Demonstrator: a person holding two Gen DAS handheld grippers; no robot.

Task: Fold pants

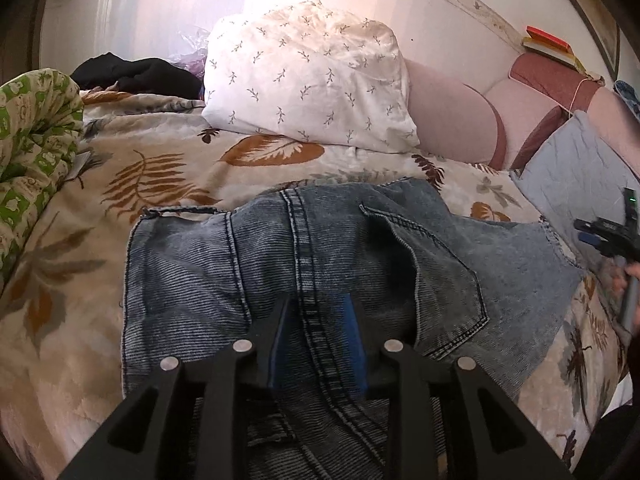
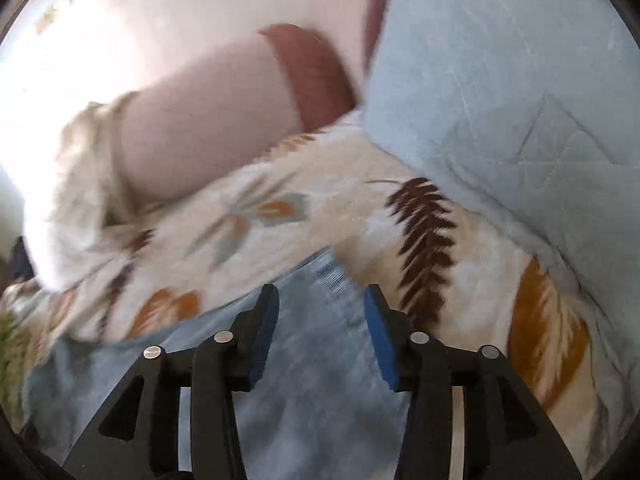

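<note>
Folded blue jeans (image 1: 360, 248) lie flat on a leaf-print bedspread (image 1: 160, 184), back pocket and centre seam facing up. My left gripper (image 1: 319, 308) sits low over them, its blue pads apart on either side of the seam and the denim flat between them, not pinched. In the right wrist view, which is blurred, my right gripper (image 2: 320, 296) hangs open above the jeans' (image 2: 304, 360) edge with nothing between its fingers. The right gripper (image 1: 608, 232), held by a hand, also shows at the far right of the left wrist view.
A white leaf-print pillow (image 1: 308, 76) lies behind the jeans. A green floral quilt (image 1: 32, 132) is bunched at the left and a black garment (image 1: 136, 74) lies at the back. A light-blue quilted cushion (image 1: 576, 176) leans on the pink headboard (image 1: 452, 120) at the right.
</note>
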